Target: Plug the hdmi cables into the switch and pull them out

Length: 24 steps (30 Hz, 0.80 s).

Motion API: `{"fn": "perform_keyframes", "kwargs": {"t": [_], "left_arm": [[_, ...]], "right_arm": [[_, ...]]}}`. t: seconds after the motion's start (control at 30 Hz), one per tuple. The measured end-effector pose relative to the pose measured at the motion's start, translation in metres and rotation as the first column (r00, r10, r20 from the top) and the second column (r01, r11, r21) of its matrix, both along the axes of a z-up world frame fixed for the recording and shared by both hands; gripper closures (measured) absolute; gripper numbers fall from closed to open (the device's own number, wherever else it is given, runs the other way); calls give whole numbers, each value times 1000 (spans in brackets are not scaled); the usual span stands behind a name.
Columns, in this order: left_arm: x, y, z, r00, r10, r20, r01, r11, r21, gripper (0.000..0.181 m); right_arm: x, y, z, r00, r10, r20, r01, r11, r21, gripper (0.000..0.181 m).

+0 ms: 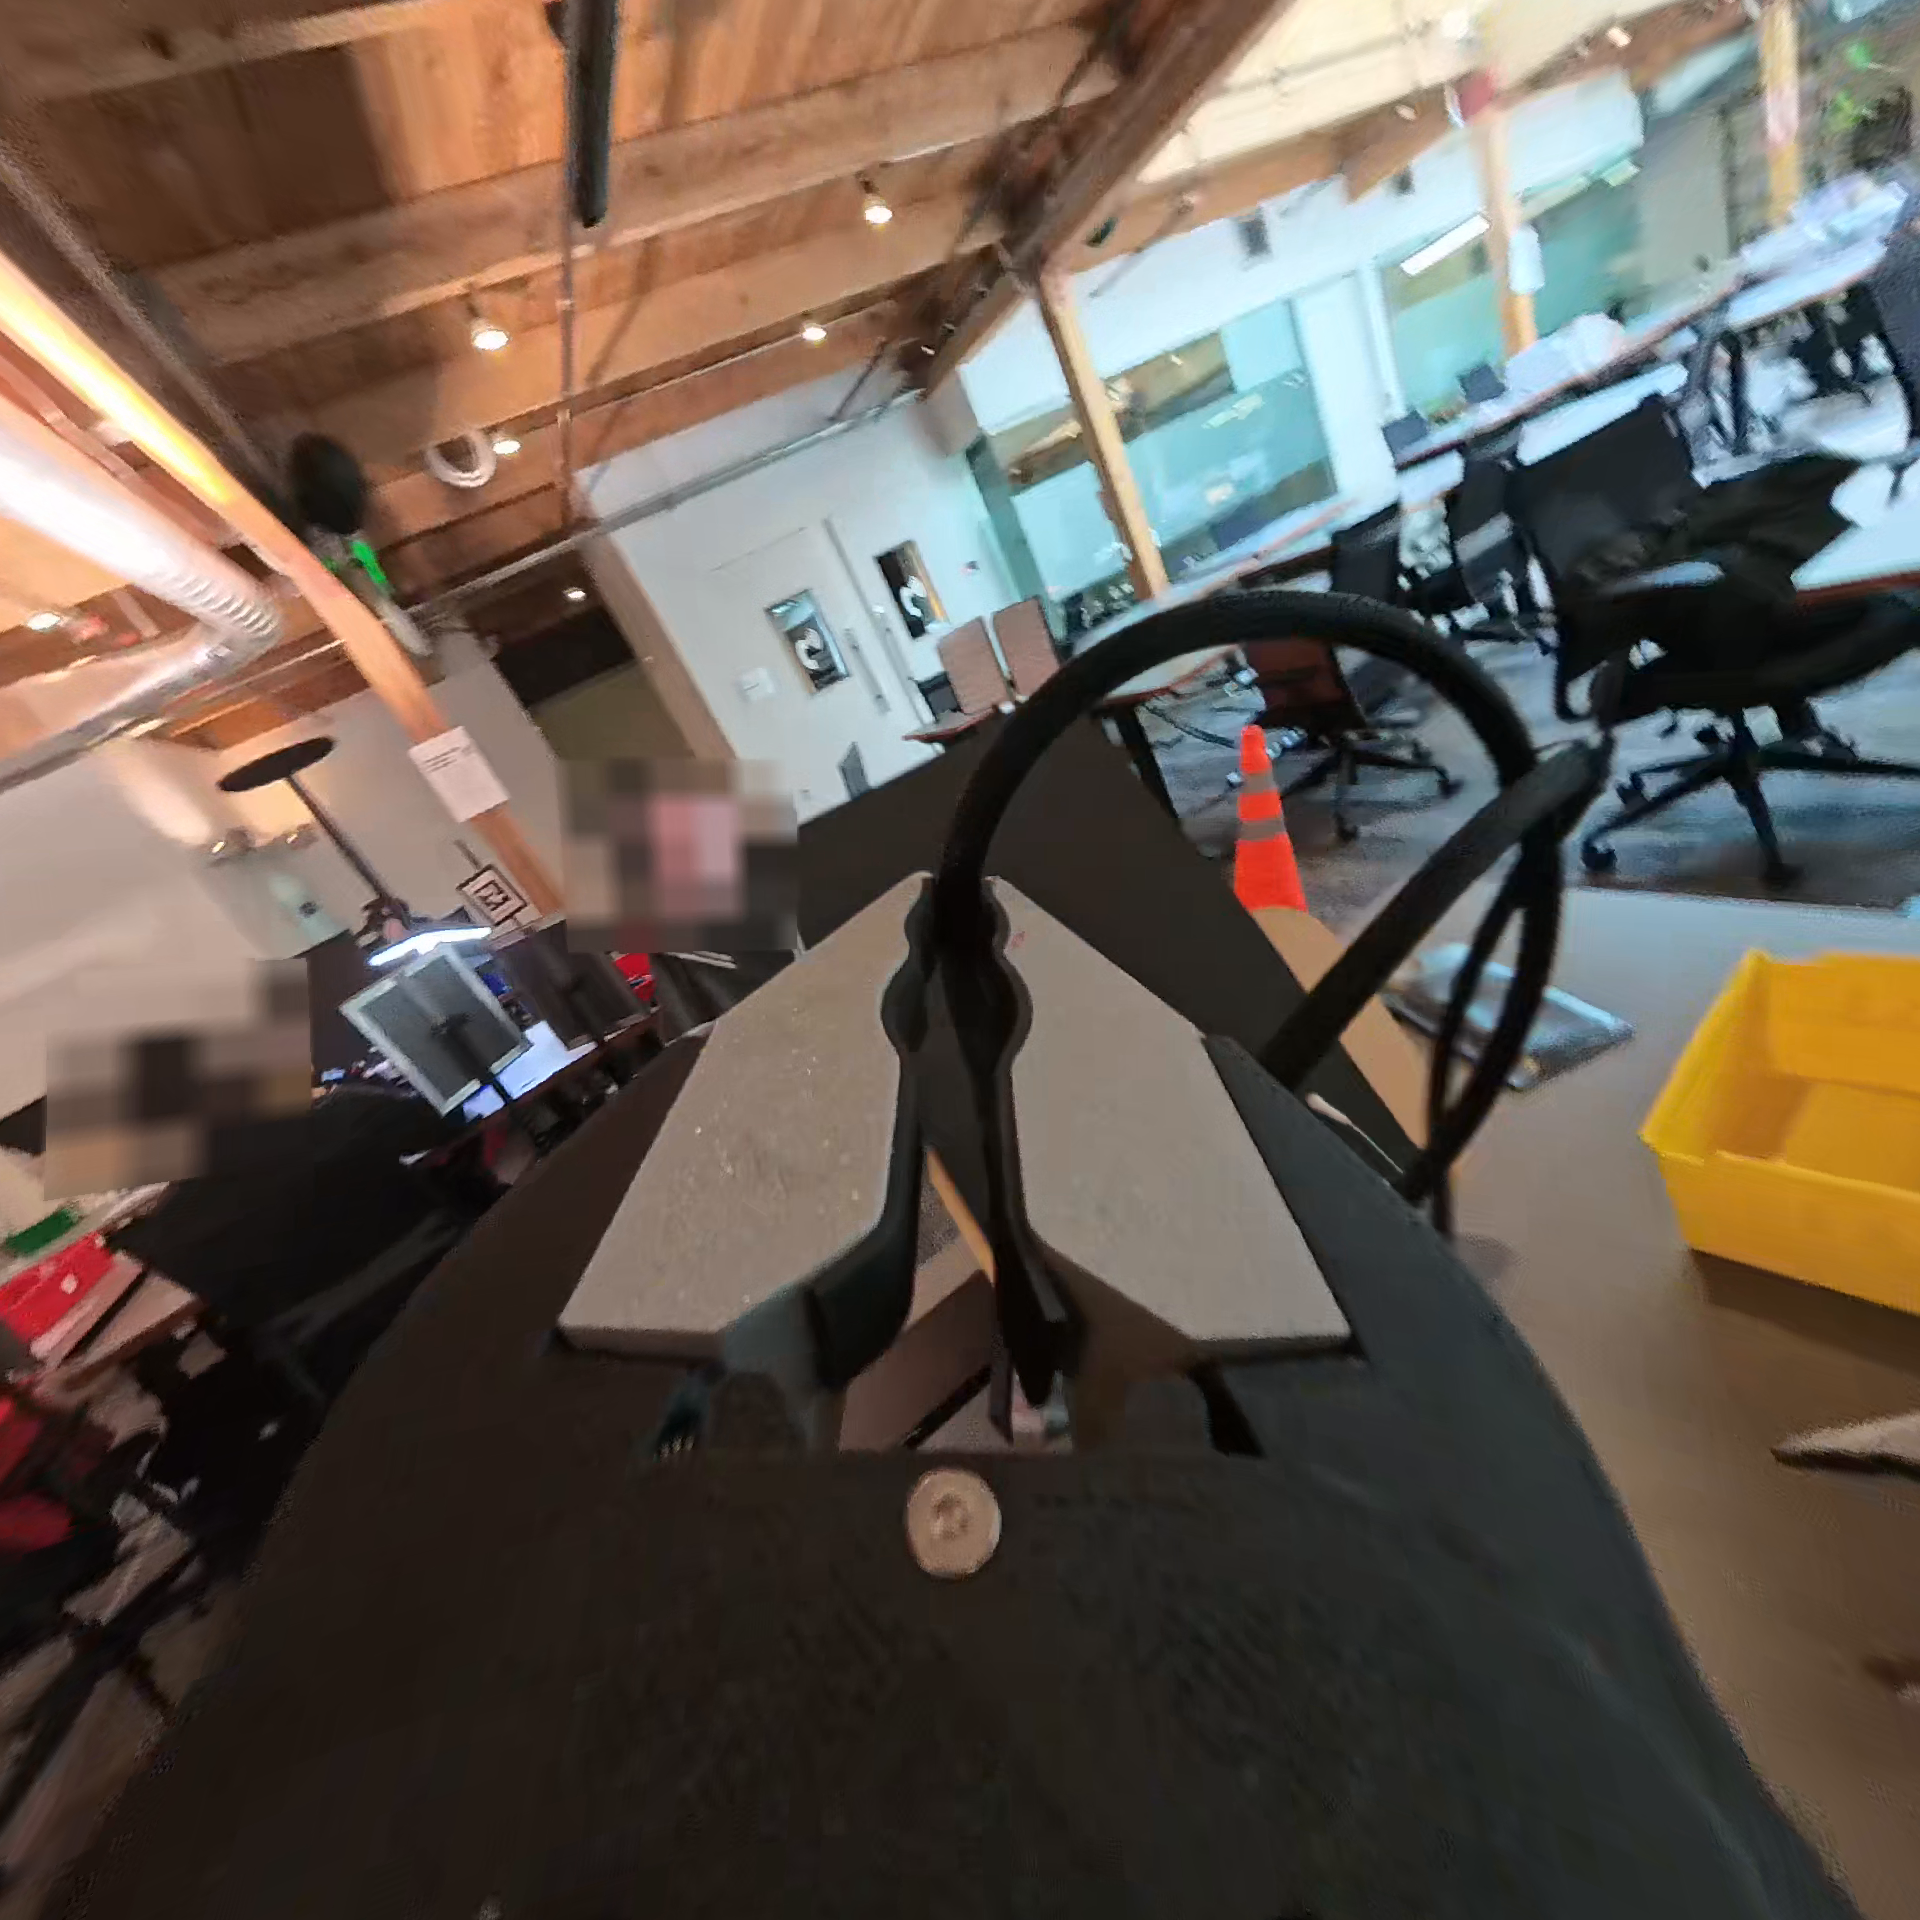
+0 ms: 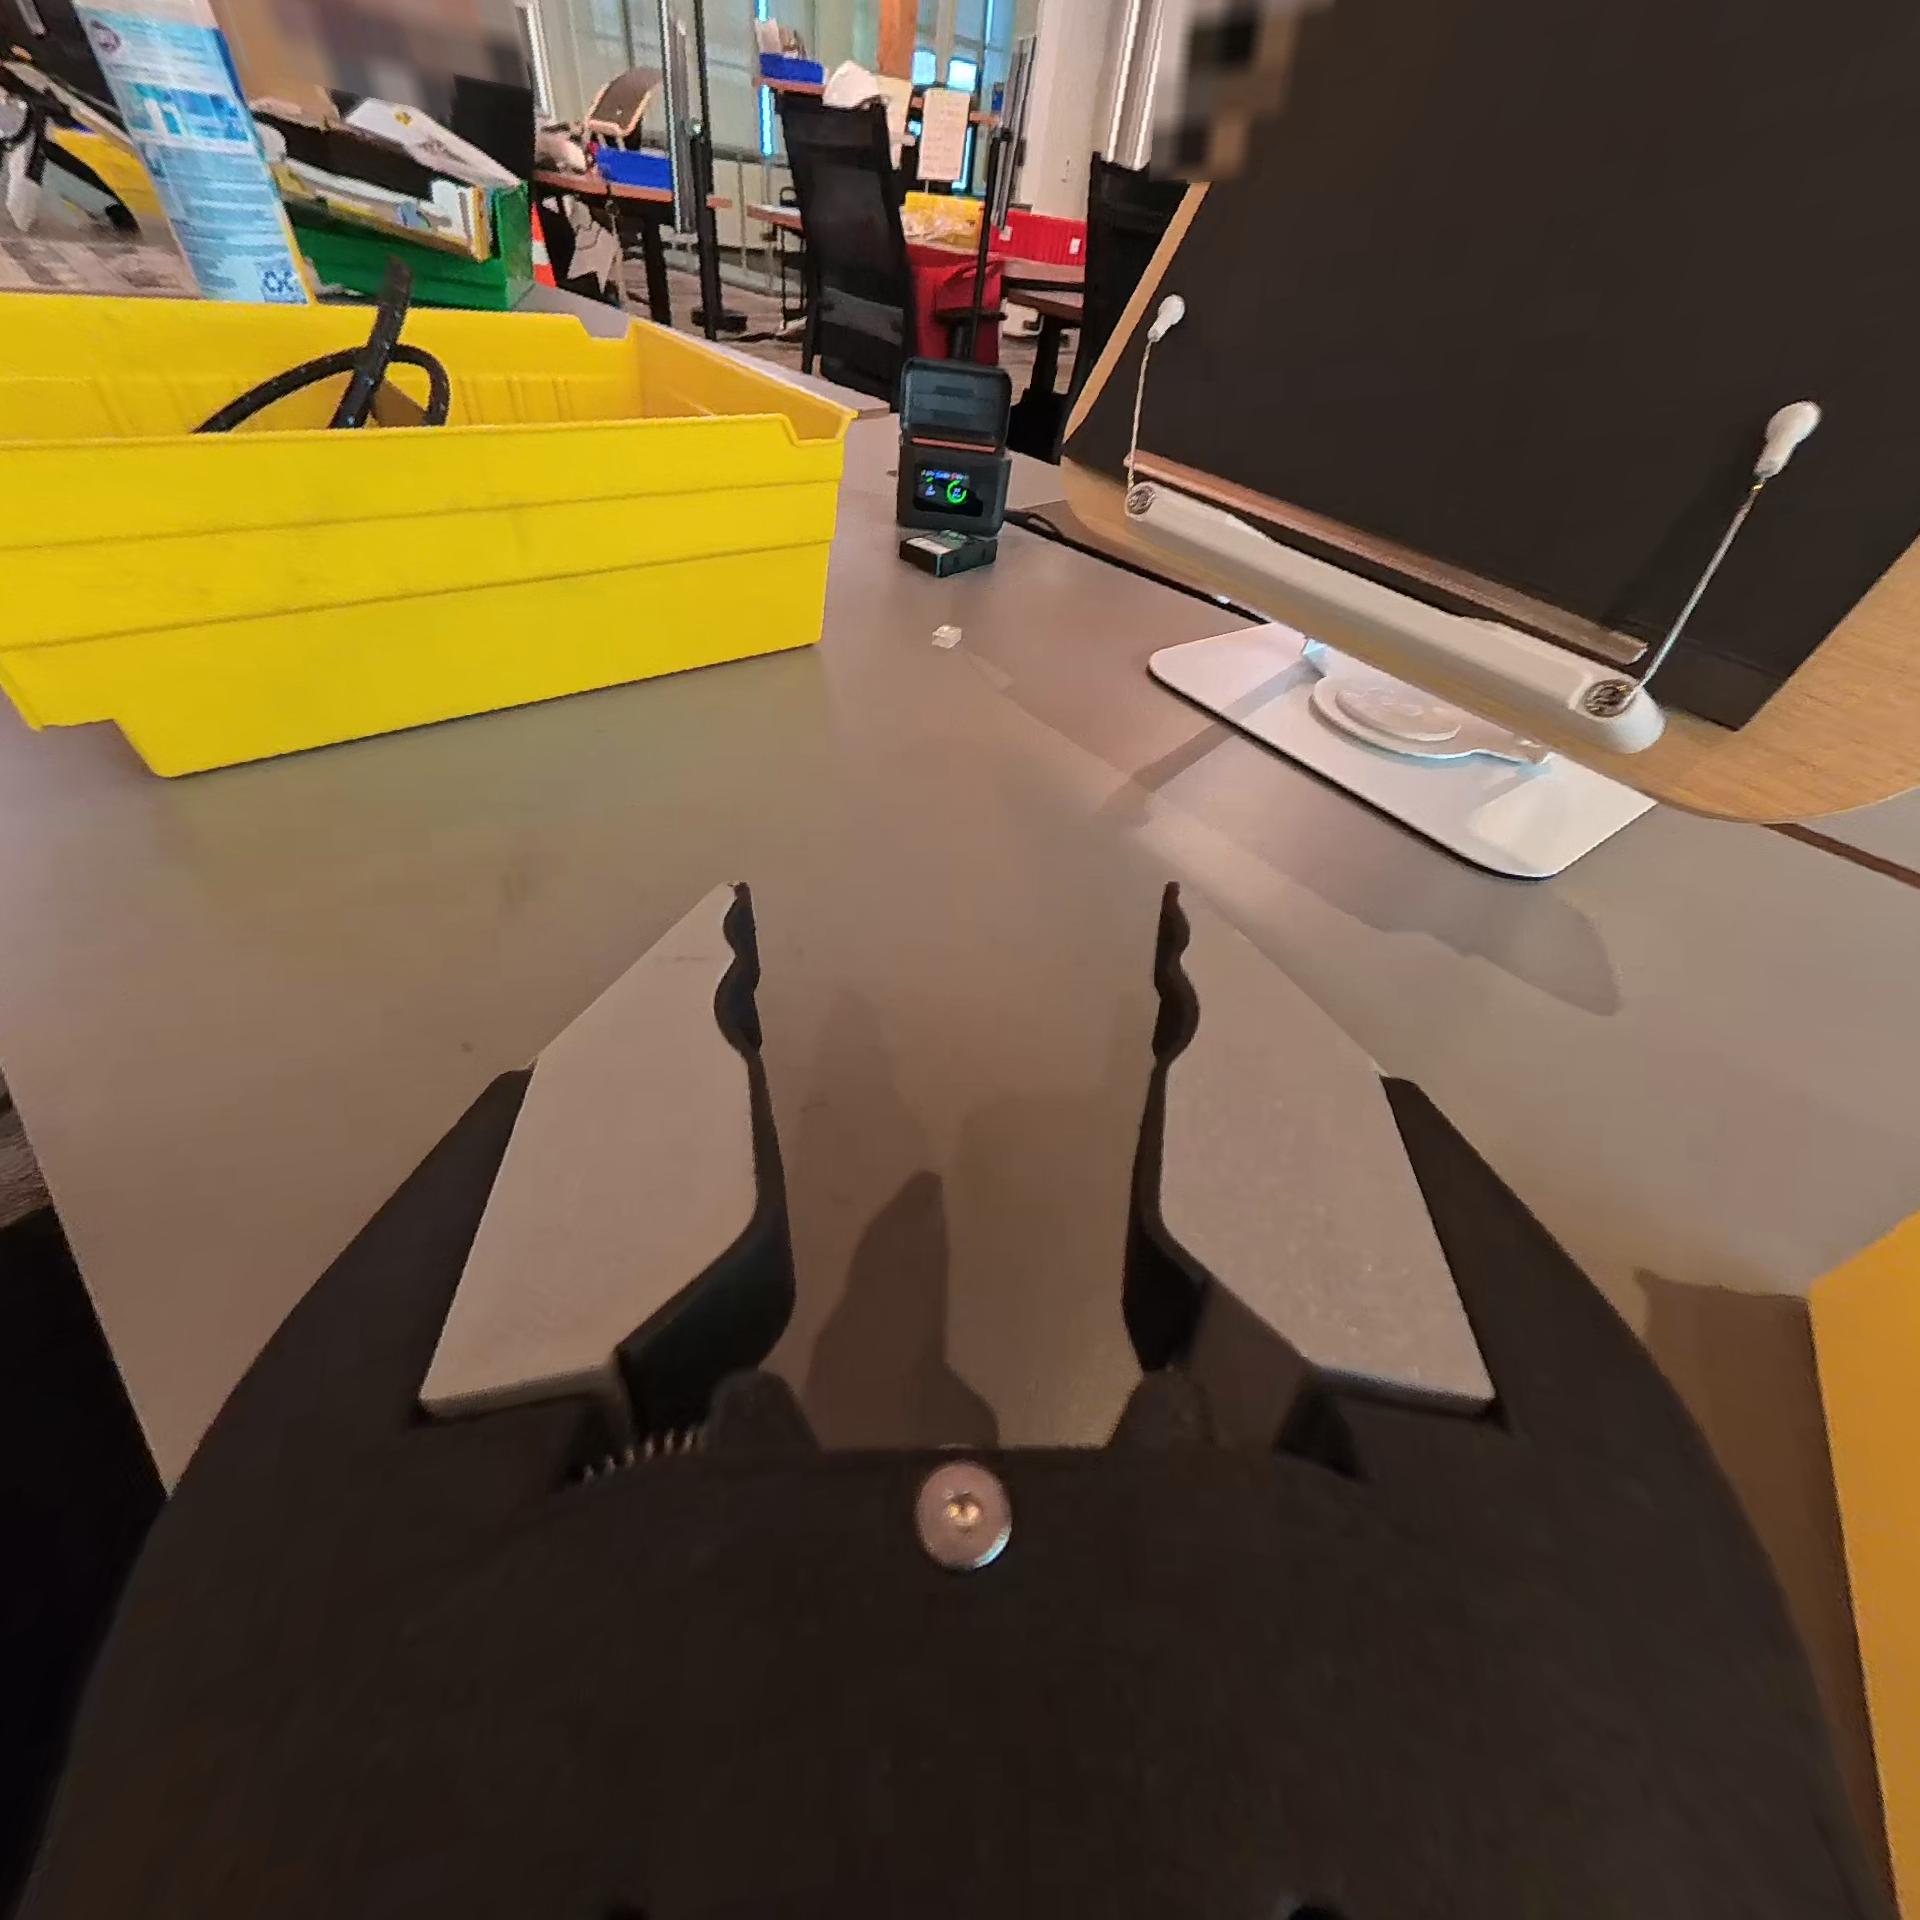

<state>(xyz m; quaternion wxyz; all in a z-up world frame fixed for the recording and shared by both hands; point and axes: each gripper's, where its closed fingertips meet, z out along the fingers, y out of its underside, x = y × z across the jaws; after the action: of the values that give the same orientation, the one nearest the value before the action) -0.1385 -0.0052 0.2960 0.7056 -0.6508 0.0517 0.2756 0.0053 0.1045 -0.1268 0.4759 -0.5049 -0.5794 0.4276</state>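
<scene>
The left hand-held gripper (image 1: 961,914) is clamped on a black hdmi cable (image 1: 1226,623), which arches up toward one o'clock and drops to the bench (image 2: 935,831). The right hand-held gripper (image 2: 956,914) hangs spread and empty above bare bench. No switch shows in either view, so this looks like carrying the cable; next comes finding the port. The yellow bin (image 2: 416,540) at ten o'clock and a stand (image 2: 1403,727) at two o'clock flank open room.

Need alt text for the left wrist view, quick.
The left hand-held gripper is shut on a black HDMI cable, which loops up and right toward the table. A yellow bin sits at right; an office with chairs lies behind.
</scene>
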Motion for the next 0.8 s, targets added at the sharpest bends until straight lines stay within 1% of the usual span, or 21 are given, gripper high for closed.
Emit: {"fn": "perform_keyframes", "kwargs": {"t": [0.07,0.13,0.17,0.2,0.27,0.33,0.43,0.57,0.67,0.7,0.73,0.8], "left_arm": [[23,24,-35,999,-27,-40,23,995,-92,177],[37,49,-83,997,-54,-58,41,978,-205,177],[38,61,-111,997,-55,-62,37,964,-264,176],[36,71,-137,997,-44,-68,20,950,-312,176],[31,88,-186,997,-36,-71,5,920,-391,177],[30,99,-227,998,-52,-31,33,893,-448,177],[27,106,-279,998,-53,22,57,845,-532,177],[49,101,-333,987,-98,128,157,768,-621,176],[77,92,-368,972,-144,187,233,702,-672,176],[86,90,-376,967,-161,199,254,690,-678,176],[96,86,-383,959,-180,220,283,676,-680,175],[112,77,-383,937,-215,274,345,680,-647,174]], "right_arm": [[1,0,1,1000,-1,-7,1,1000,-3,106],[2,0,2,1000,5,-11,-5,1000,-3,106],[2,-2,0,1000,16,4,-16,1000,5,99],[2,-1,0,1000,6,-1,-6,1000,13,104],[2,-2,0,1000,4,4,-4,999,32,102],[1,2,-1,1000,-26,4,25,999,46,105],[2,13,-2,997,-72,9,71,997,20,107],[2,19,0,997,-74,0,74,997,-34,107],[2,21,-1,996,-84,5,84,996,-36,107],[2,23,-1,996,-94,6,94,995,-33,108],[2,24,-2,995,-101,8,101,994,-28,113],[4,26,-2,992,-123,7,123,992,-21,112]]}}
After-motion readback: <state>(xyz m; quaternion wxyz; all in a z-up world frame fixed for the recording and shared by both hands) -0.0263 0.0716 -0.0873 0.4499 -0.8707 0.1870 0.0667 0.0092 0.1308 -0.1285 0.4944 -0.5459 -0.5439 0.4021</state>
